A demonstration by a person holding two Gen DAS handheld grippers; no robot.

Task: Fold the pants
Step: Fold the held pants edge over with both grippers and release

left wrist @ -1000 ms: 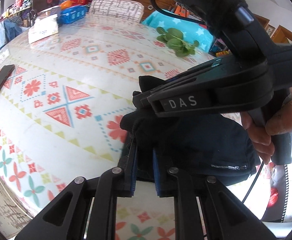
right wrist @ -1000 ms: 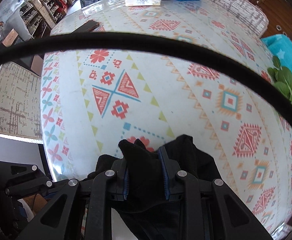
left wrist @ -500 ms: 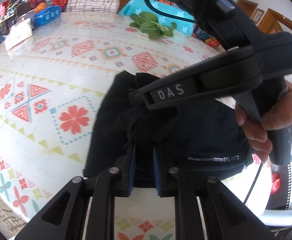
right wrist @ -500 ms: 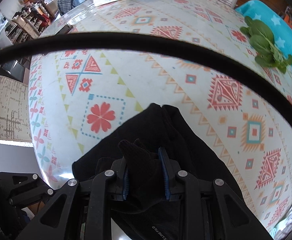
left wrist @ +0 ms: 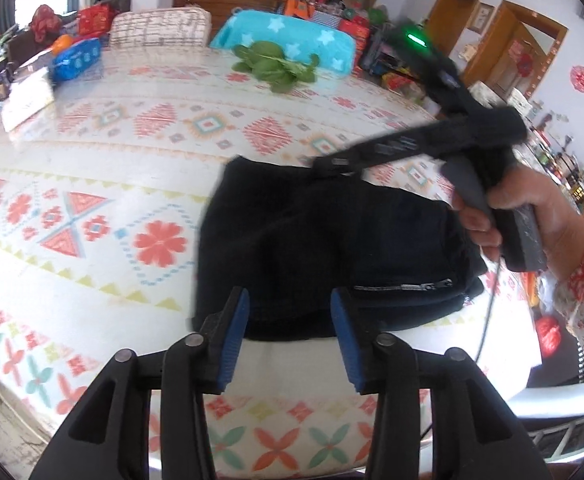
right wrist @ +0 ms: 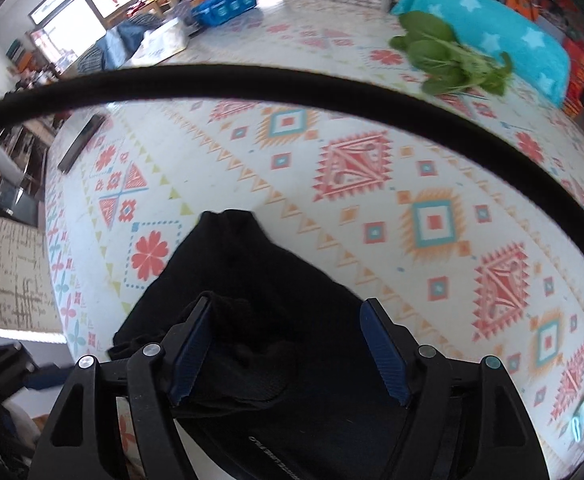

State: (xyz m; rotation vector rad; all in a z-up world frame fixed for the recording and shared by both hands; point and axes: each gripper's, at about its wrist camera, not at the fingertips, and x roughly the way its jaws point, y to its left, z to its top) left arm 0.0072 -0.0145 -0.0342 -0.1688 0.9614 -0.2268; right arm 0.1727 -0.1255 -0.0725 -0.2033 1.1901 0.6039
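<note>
The black pants (left wrist: 332, 240) lie folded in a flat pad on the patterned tablecloth (left wrist: 152, 128), directly ahead of and below both tools, long axis running across the left wrist view. The left gripper (left wrist: 290, 332) is opening, its blue pads clear of the cloth's near edge; the right gripper (right wrist: 288, 352) is opening too, fabric loose between its jaws. Leafy greens (right wrist: 452, 60) and a phone (right wrist: 80, 144) sit well apart, so nothing blocks the pad
</note>
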